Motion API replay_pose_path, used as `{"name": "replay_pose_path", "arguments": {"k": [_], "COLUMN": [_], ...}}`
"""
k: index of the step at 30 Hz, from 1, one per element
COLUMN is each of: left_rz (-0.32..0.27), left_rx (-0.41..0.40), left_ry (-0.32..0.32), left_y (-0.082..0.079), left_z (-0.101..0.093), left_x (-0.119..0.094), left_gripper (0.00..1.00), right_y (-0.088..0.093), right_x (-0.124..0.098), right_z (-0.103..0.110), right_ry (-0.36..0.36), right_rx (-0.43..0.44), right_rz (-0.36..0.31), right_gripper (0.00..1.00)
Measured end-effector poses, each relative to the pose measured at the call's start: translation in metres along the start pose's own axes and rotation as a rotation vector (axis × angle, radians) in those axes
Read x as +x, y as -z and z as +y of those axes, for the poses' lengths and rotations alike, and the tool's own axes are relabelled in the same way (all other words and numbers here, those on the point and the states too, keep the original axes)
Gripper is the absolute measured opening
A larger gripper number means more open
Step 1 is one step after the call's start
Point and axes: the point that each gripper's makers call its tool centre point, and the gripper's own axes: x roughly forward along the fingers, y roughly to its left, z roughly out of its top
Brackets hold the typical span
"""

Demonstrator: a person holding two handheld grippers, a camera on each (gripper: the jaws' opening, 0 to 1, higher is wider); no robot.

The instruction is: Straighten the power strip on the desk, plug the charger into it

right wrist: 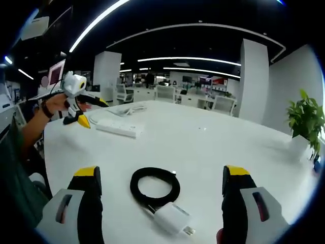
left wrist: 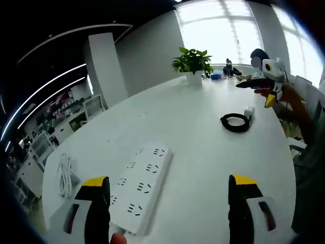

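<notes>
The power strip lies askew on the white desk, just ahead of the left gripper, whose 2 jaws stand wide apart and empty, likely poised to square it. Its white cord is bundled beside it. The charger, attached to its coiled black cable, sits well apart, between the spread, empty jaws of the right gripper, likely for pickup.

Power strip near end hidden behind left hand-held gripper (cord blurred).
</notes>
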Motion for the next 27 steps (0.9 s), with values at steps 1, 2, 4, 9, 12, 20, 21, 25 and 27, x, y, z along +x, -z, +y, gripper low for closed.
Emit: {"name": "replay_pose_path", "arguments": {"k": [1,2,4,9,12,20,21,25,27], "left_rz": [0.001,0.004,0.012,0.020,0.028,0.031,0.028,0.032,0.041], "left_rx": [0.001,0.004,0.005,0.007,0.019,0.003,-0.002,-0.001,0.004], "left_ry": [0.000,0.001,0.003,0.012,0.027,0.056,0.059,0.063,0.064], "left_y": [0.000,0.000,0.001,0.002,0.003,0.002,0.001,-0.001,-0.001], "left_z": [0.001,0.002,0.004,0.007,0.007,0.010,0.011,0.013,0.015], "left_x": [0.000,0.001,0.003,0.008,0.010,0.016,0.016,0.019,0.020], "left_gripper": [0.99,0.99,0.99,0.99,0.99,0.99,0.99,0.99,0.99], "right_y": [0.000,0.000,0.001,0.002,0.002,0.005,0.005,0.005,0.004], "right_x": [0.000,0.000,0.000,0.000,-0.001,0.000,0.000,0.002,0.002], "right_z": [0.000,0.000,0.000,-0.001,-0.001,-0.001,-0.001,0.000,0.000], "right_ry": [-0.001,-0.001,0.000,0.002,0.000,0.000,-0.001,-0.007,-0.009], "right_rx": [0.001,0.001,0.002,0.005,0.005,0.011,0.012,0.012,0.011], "right_rz": [0.000,0.001,0.002,0.006,0.003,0.007,0.007,0.007,0.005], "right_gripper": [0.99,0.99,0.99,0.99,0.99,0.99,0.99,0.99,0.98]}}
